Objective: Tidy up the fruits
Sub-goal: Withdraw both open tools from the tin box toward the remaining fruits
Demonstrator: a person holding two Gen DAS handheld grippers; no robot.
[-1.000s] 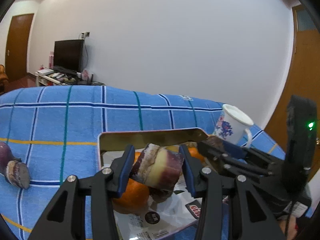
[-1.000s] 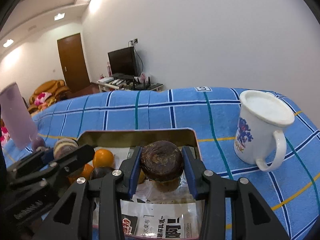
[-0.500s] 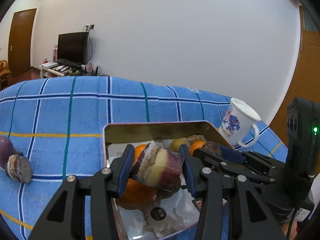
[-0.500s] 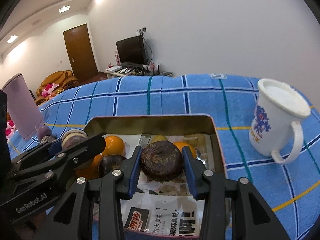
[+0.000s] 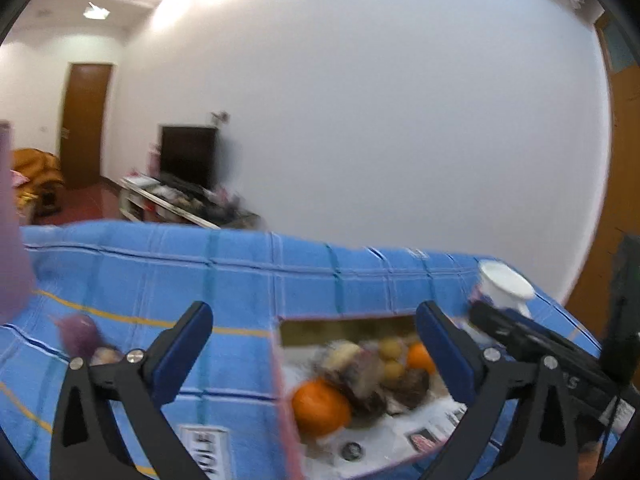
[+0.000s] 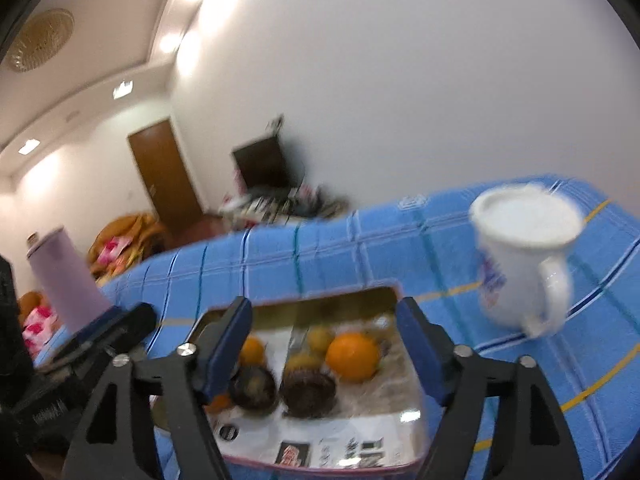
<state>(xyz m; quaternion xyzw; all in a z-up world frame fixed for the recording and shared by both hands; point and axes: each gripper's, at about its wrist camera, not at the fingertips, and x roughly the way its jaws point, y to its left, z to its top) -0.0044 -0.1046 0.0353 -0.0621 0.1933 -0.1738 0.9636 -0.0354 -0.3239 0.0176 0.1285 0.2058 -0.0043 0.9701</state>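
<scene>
A shallow metal tin [image 5: 344, 320] on the blue checked cloth holds several fruits: an orange [image 5: 320, 406], a purple cane piece [image 5: 356, 372] and small yellow ones. My left gripper [image 5: 312, 316] hovers over the tin's left edge, its jaws opening wide with nothing between them. My right gripper [image 6: 322, 312] hangs above the tin [image 6: 320, 304], jaws also opening and empty. Below it lie a dark round fruit [image 6: 308, 390], a second dark one [image 6: 254, 388] and an orange [image 6: 352, 356]. A purple fruit [image 5: 78, 334] lies on the cloth to the left.
A white mug [image 6: 520, 260] with a blue pattern stands right of the tin. A lilac bottle [image 6: 64, 280] stands at the left. The other gripper [image 6: 104, 328] reaches in from the left of the right wrist view. Printed paper lines the tin's near end.
Both grippers let go: the purple cane piece and the dark round fruit left the jaws and now lie in the tin. Both views tilted upward, and the left gripper shifted left.
</scene>
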